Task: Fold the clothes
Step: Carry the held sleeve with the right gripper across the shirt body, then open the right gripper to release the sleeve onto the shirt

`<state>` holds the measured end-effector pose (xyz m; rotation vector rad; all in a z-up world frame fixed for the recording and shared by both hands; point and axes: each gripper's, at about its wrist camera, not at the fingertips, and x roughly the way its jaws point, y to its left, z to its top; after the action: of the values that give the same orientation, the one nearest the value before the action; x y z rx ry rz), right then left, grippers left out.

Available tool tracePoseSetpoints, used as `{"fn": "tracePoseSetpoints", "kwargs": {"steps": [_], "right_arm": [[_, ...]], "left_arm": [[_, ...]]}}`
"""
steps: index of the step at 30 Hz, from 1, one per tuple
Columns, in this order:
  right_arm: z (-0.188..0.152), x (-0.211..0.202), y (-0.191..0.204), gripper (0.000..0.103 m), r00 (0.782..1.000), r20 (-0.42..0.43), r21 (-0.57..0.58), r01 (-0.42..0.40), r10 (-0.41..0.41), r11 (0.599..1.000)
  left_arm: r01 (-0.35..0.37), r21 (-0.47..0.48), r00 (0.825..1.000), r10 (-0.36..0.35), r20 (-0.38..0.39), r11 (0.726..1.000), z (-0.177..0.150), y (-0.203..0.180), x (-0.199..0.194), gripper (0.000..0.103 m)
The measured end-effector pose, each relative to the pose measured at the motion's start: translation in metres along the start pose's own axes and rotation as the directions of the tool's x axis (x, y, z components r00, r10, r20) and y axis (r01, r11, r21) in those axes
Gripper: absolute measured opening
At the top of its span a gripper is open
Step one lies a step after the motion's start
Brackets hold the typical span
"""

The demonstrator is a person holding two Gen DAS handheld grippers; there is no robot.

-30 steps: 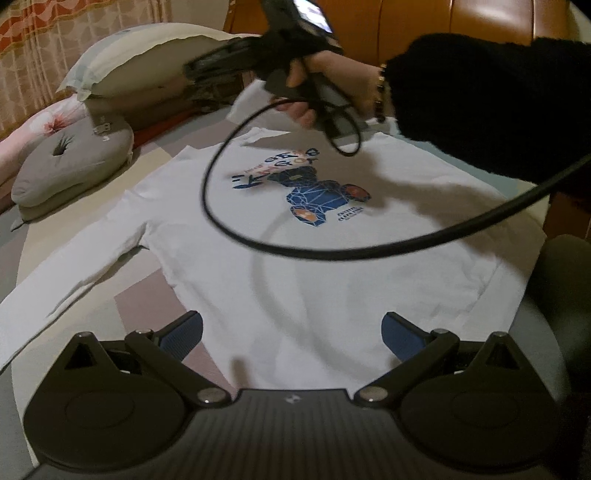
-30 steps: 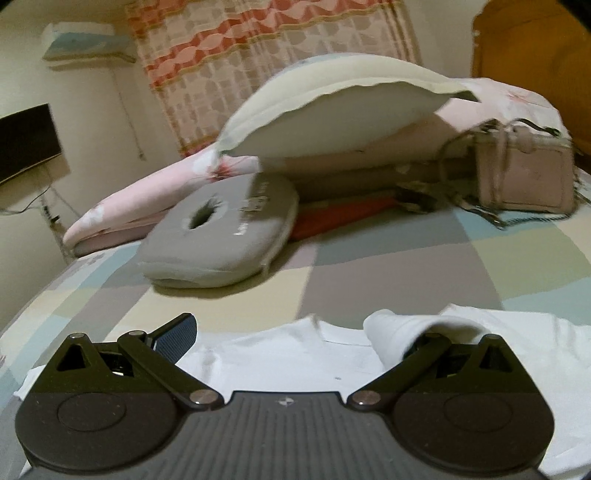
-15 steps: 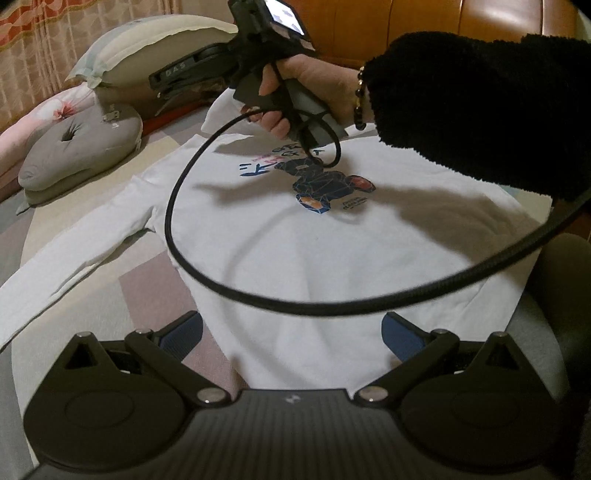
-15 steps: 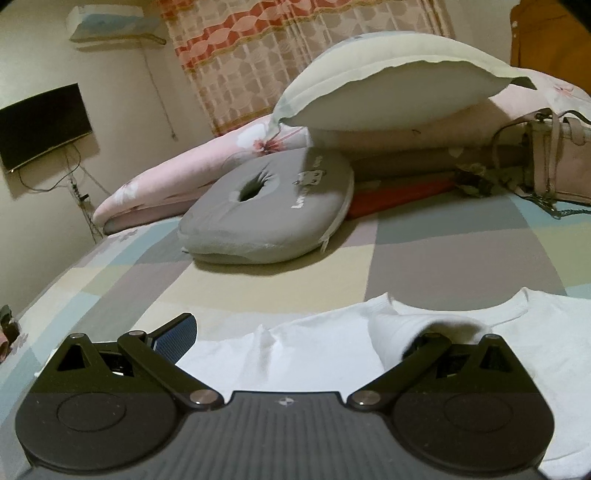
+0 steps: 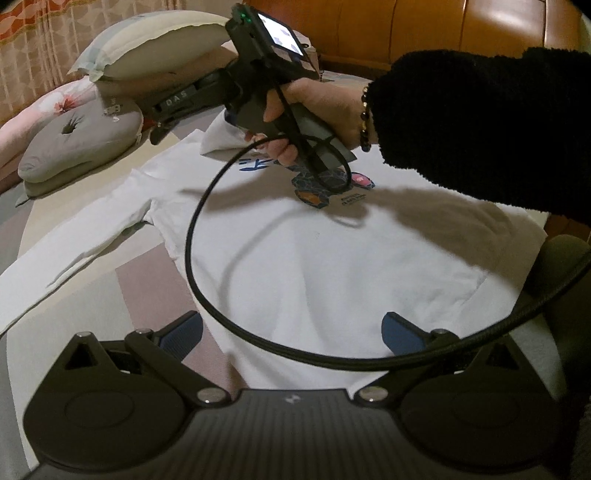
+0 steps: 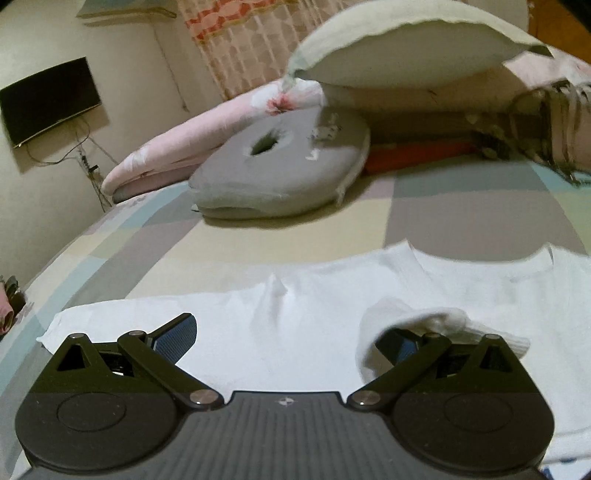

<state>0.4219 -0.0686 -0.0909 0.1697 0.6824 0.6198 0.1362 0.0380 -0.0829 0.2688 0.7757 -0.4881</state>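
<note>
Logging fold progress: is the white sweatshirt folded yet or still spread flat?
Mostly spread: the white sweatshirt lies flat, print up, one sleeve stretched out. Only the other cuff is lifted over the right gripper, jaws open.

Black plastic left tongs (image 5: 291,326): ribbed grey-black housing with a small pale logo, two round discs at the sides, angled link arms on silver pivot screws, blue textured pads (image 5: 400,326). Same build on the right tongs (image 6: 284,336), with blue ridged pads (image 6: 177,334). Seen from the left wrist: dark pistol-grip body, lit screen (image 5: 282,35) on top, green light beside it, "DAS" lettering on the barrel. Thick black braided cable (image 5: 207,206) looping from the grip. Fuzzy black sleeve (image 5: 480,125), dark beaded bracelet (image 5: 365,123) at the wrist.
</note>
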Motion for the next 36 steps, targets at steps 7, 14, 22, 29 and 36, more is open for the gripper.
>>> {"fn": "tracePoseSetpoints", "kwargs": {"steps": [7,14,22,29,36], "right_arm": [[-0.010,-0.015,-0.043,0.103,1.000,0.009,0.163,0.012,-0.014,0.987],[0.000,-0.014,-0.051,0.103,0.997,0.040,0.279,-0.070,0.061,0.958],[0.016,-0.030,-0.028,0.103,0.998,0.053,0.069,0.025,-0.029,0.997],[0.015,-0.084,-0.070,0.103,0.968,0.073,0.027,0.240,-0.241,0.970],[-0.024,-0.132,-0.118,0.103,0.885,-0.008,0.010,0.465,-0.465,0.885]], "left_arm": [[0.044,0.013,0.999,-0.044,-0.003,0.999,-0.001,-0.006,0.004,0.102],[0.069,0.012,0.998,-0.069,-0.009,0.998,-0.004,-0.010,0.008,0.102],[0.054,0.001,0.998,-0.054,-0.033,0.999,-0.012,-0.006,0.008,0.102],[0.034,0.033,0.998,-0.032,-0.055,0.999,-0.015,-0.008,0.009,0.102],[-0.058,0.080,0.992,0.067,-0.108,0.995,-0.015,-0.005,0.013,0.102]]}}
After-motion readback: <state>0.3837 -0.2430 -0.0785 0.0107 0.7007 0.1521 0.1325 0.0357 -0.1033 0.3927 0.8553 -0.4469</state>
